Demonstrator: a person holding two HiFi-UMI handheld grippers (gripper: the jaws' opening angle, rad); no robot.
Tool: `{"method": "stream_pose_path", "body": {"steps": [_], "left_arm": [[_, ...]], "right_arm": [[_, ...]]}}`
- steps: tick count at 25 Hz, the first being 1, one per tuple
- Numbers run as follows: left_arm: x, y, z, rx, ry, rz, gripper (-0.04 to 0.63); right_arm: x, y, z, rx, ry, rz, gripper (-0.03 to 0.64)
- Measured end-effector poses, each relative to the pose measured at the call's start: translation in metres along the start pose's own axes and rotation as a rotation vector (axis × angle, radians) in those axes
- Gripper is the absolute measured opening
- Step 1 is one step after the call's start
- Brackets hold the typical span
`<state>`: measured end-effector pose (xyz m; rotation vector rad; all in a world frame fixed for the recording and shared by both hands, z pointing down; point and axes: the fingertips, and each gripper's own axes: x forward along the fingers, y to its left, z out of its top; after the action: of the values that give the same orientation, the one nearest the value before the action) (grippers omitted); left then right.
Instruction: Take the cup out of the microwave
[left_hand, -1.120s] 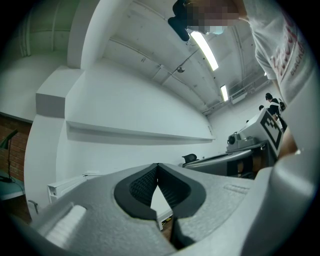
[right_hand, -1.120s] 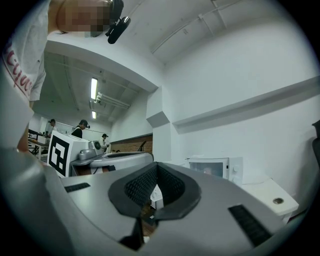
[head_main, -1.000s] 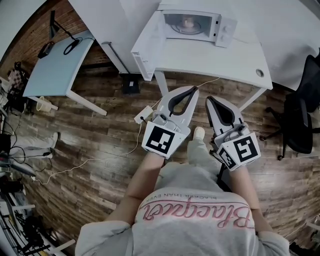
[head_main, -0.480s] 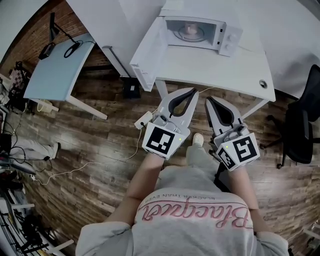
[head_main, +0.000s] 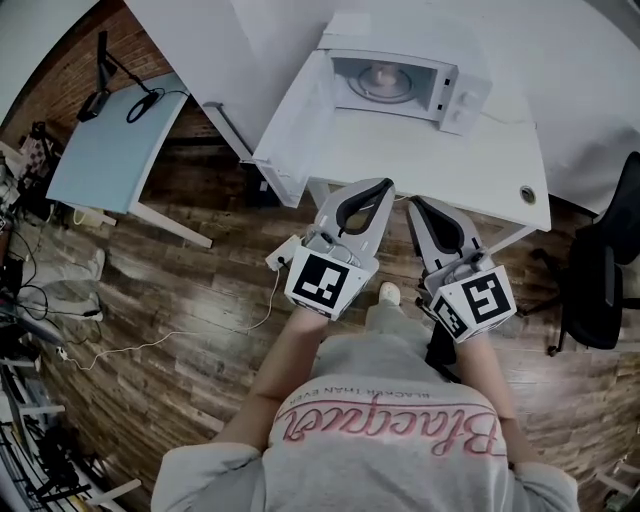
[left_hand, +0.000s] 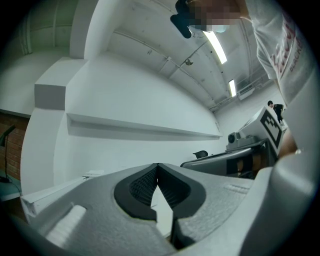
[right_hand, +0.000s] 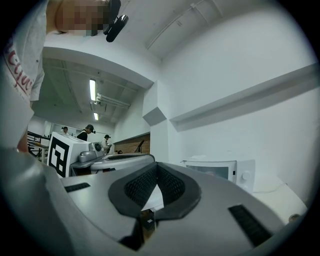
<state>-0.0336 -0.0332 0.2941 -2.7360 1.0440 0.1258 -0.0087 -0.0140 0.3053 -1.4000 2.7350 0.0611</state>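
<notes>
A white microwave (head_main: 400, 78) stands at the back of a white table (head_main: 400, 150), and it also shows in the right gripper view as the microwave (right_hand: 216, 171). Behind its front a pale round shape (head_main: 382, 76) shows; whether it is the cup I cannot tell. My left gripper (head_main: 385, 186) and right gripper (head_main: 414, 203) are held side by side over the floor, their tips at the table's near edge, pointing at the microwave. Both are shut and empty: the left gripper's (left_hand: 158, 165) tips meet, and so do the right gripper's (right_hand: 157, 165).
A light blue table (head_main: 110, 140) stands at the left and a black office chair (head_main: 600, 265) at the right. A power strip (head_main: 283, 254) and cables lie on the wooden floor. The white table has a cable hole (head_main: 527, 194). People (right_hand: 85, 131) stand far off.
The table and microwave have come nearer in the head view as the person stepped forward. Both grippers moved forward with the person and stayed shut; their tips now reach the table's edge.
</notes>
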Motion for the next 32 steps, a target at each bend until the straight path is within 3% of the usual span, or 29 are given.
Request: {"method": "stream_pose_path", "body": {"steps": [22,32], "left_arm": [[0.126,0.055,-0.032,0.004,0.044,0.058,0.005],[0.152,0.077,-0.047,0.018,0.064,0.092,0.005]], "right_arm": [[0.068,-0.125,-0.005,0.027,0.015,0.068,0.011],[0.095,-0.153,-0.013,0.026,0.019,0.110,0.011]]}}
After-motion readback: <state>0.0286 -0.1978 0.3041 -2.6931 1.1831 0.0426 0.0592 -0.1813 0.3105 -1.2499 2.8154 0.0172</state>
